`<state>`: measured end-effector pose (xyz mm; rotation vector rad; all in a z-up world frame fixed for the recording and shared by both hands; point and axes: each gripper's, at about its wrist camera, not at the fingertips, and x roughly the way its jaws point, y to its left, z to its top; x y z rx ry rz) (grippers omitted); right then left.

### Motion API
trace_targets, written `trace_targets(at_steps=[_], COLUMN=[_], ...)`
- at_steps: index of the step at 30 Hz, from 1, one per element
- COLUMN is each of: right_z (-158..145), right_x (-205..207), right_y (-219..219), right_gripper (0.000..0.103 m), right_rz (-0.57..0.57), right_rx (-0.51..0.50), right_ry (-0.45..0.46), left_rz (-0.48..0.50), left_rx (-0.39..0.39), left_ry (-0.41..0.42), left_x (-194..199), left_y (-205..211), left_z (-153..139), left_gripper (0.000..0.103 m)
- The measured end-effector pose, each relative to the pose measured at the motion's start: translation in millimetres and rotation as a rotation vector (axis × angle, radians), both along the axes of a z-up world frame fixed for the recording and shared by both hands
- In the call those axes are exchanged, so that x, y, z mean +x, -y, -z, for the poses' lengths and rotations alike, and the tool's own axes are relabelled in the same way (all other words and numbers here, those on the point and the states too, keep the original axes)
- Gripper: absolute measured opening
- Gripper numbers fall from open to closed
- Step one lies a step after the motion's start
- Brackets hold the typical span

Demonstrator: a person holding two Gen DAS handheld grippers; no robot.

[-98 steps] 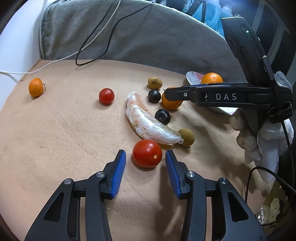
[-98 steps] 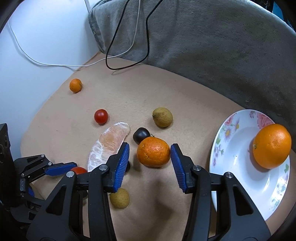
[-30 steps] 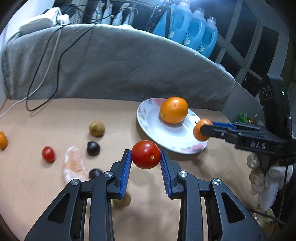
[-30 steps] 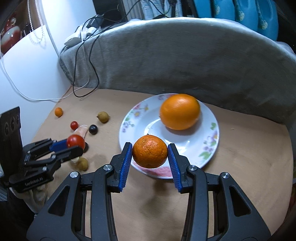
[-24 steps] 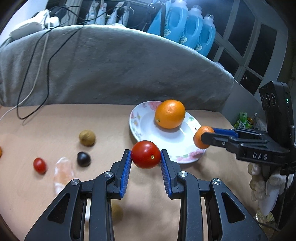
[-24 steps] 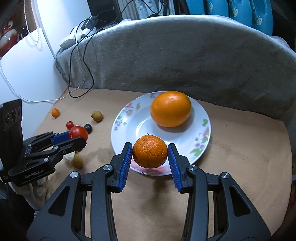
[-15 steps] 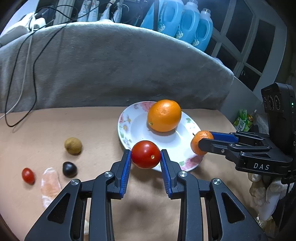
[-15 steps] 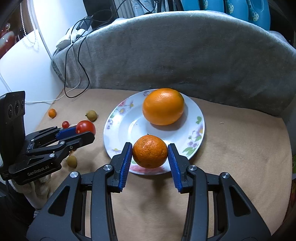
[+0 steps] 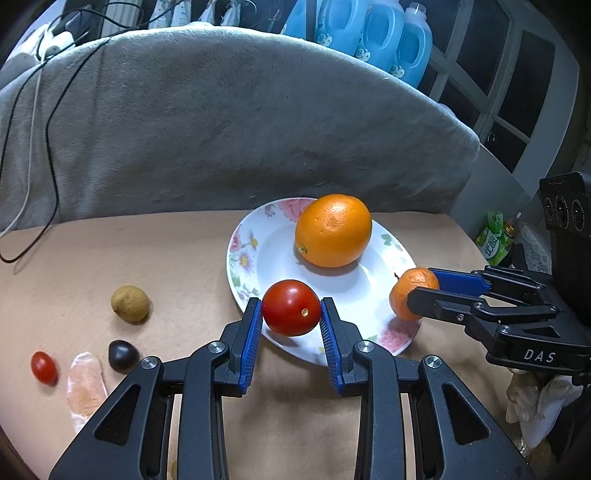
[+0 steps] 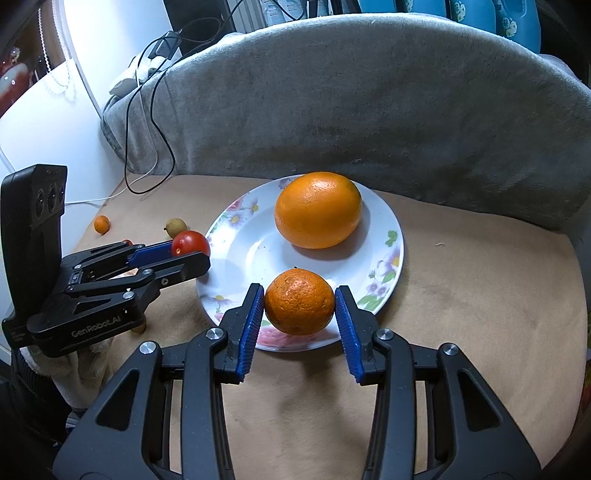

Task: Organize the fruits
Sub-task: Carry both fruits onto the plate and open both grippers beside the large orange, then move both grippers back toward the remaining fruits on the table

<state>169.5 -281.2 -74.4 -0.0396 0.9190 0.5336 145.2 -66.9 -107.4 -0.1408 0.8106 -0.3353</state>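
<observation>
Both fruits have come off the surface [image 9: 184, 258] to the plate [image 9: 240, 254]: my left gripper [image 9: 290, 314] clamps the tomato [image 9: 290, 307] above its near-left rim, my right gripper [image 10: 300, 308] pinches the mandarin [image 10: 299, 306] over its near edge, ready for release beside the orange [image 10: 317, 209].

A lived-in home room. Blue detergent jugs [image 9: 373, 33] stand in a row by dark window panes [image 9: 524, 85], a grey blanket [image 9: 229, 125] with cables [image 10: 155, 92] trailing over it backs the cloth-covered tabletop [image 9: 166, 251], and a flowered plate [image 10: 395, 236] sits there.
</observation>
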Motion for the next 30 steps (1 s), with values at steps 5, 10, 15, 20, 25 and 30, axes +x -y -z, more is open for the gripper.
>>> trace_targets(at_steps=[5,10,15,20,25,30], right_z=[0,-6,-14,-17,-19,-23], right_x=[1,0,-1,-3,-7,-10], right_y=[4,12,20,19,13,9], right_gripper=[0.043,0.068,0.079,0.081,0.081,0.082], right_rz=[0.016,0.046,0.079,0.077,0.062,0.057], right_rx=[0.007,0.027,0.048,0.05,0.046,0.057], right_ry=[0.001,0.033,0.049,0.056,0.063,0.067], left_rz=[-0.005,-0.009,-0.011,-0.013,-0.02,-0.033], left_rx=[0.018,0.024,0.031,0.034,0.04,0.036], left_ry=[-0.004,0.018,0.045,0.057,0.062,0.074], left_x=[0,-2,-6,-9,-13,-20], left_y=[2,1,1,2,1,-5], left_z=[1,-2,-5,-7,-10,-14], left_gripper=[0.034,0.053,0.067,0.072,0.072,0.072])
